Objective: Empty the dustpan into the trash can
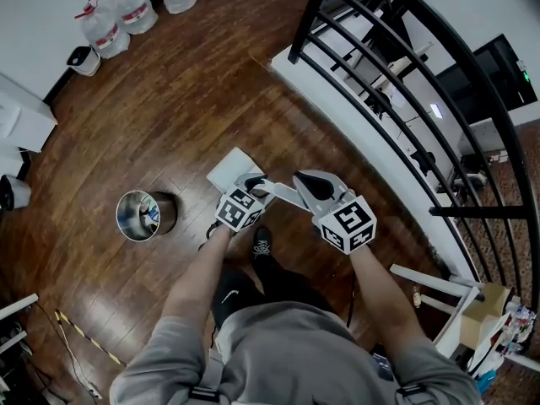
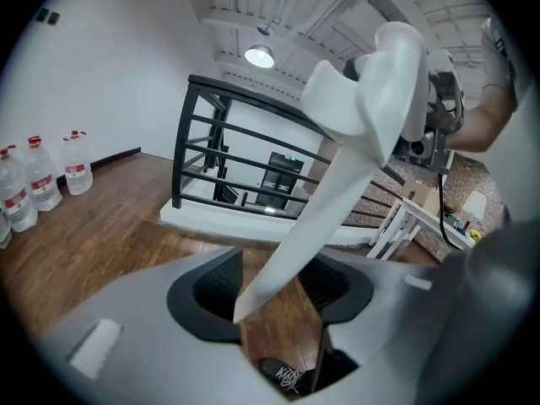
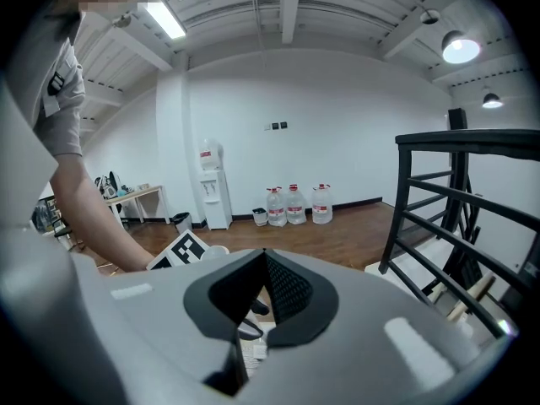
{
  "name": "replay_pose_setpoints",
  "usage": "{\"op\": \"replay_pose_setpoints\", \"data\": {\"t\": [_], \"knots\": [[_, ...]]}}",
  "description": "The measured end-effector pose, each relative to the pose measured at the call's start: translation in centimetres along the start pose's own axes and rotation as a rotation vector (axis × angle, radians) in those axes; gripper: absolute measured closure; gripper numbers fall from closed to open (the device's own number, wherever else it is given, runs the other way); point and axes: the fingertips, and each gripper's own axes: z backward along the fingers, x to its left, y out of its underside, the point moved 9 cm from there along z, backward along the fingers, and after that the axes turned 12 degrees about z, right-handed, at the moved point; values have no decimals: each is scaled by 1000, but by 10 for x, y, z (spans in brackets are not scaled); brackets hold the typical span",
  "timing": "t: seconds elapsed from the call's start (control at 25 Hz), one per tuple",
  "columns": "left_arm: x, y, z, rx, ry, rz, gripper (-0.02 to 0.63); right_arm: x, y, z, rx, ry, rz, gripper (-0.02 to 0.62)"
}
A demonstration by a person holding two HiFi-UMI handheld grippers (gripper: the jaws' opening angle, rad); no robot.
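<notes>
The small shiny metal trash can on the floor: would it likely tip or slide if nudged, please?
The small round shiny metal trash can looks thin-walled, so probably light and easily shifted. Upright on the glossy wooden floor, it may slide rather than tip; if tipped, its round body would likely roll.

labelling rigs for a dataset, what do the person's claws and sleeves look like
The left claw and the right claw both have smooth, pale grey shells, with black ribbed pads lining the inside of the jaws. Each carries a white cube printed with black square markers. The person wears a grey short-sleeved shirt.
</notes>
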Motion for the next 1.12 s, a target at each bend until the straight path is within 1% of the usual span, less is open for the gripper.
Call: {"op": "replay_pose_setpoints", "data": {"t": [0.12, 0.24, 0.36, 0.48, 0.52, 0.6, 0.64, 0.72, 0.8, 0.88, 0.96, 1.12], "knots": [[1, 11, 8, 30, 0, 9, 405, -5, 8, 11, 14, 29, -24, 595], [-4, 15, 22, 22, -5, 27, 405, -8, 16, 24, 32, 40, -41, 595], [-8, 8, 40, -15, -27, 32, 405, -10, 18, 30, 30, 49, -44, 595], [-18, -7, 61, -68, -51, 17, 407, -14, 11, 37, 13, 75, -40, 595], [-22, -12, 69, -89, -62, 12, 418, -15, 7, 40, 10, 85, -34, 595], [-31, -21, 91, -135, -88, 1, 446, -13, -6, 46, 1, 108, -21, 595], [-36, -25, 104, -162, -95, -4, 473, -11, -14, 49, -6, 121, -13, 595], [-47, -33, 133, -226, -97, -3, 511, -4, -37, 56, -31, 142, 5, 595], [-57, -38, 165, -290, -107, -11, 541, 9, -63, 58, -74, 147, 24, 595], [-64, -39, 200, -341, -144, -26, 599, 29, -85, 53, -124, 135, 36, 595], [-70, -38, 233, -381, -187, -9, 600, 52, -102, 44, -161, 107, 40, 595], [-80, -39, 302, -461, -274, 22, 600, 101, -137, 13, -212, 25, 60, 595]]}}
